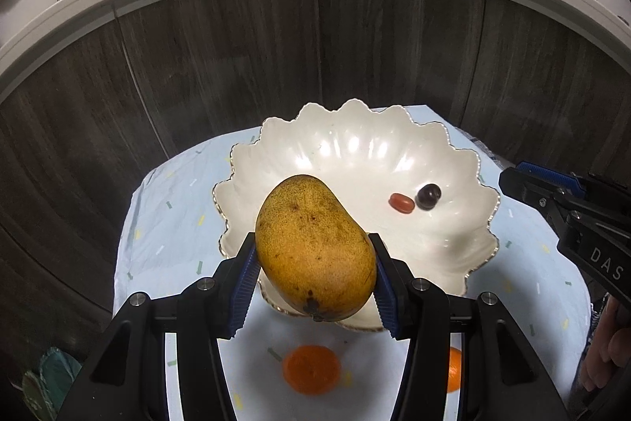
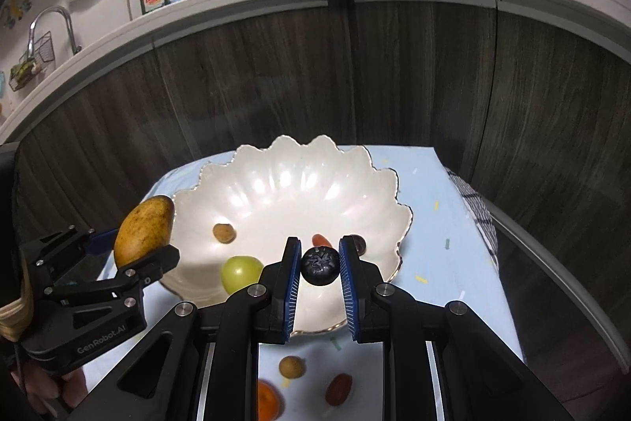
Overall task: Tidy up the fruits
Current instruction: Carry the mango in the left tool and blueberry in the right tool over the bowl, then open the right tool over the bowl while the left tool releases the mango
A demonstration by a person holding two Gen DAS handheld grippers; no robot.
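My left gripper (image 1: 313,265) is shut on a yellow mango (image 1: 315,247) and holds it over the near rim of the white scalloped bowl (image 1: 355,152). The mango also shows in the right wrist view (image 2: 144,229), at the bowl's left rim. My right gripper (image 2: 319,269) is shut on a blueberry (image 2: 320,266) above the bowl (image 2: 299,176). In the bowl lie a red cherry tomato (image 1: 401,203), a dark grape (image 1: 429,196), a green fruit (image 2: 241,273) and a small brown fruit (image 2: 224,232).
On the light blue cloth (image 1: 165,223) before the bowl lie an orange (image 1: 311,369), a second orange piece (image 1: 454,369), a small brown fruit (image 2: 292,367) and a reddish fruit (image 2: 338,388). Dark wood cabinet fronts (image 1: 236,66) stand behind the table.
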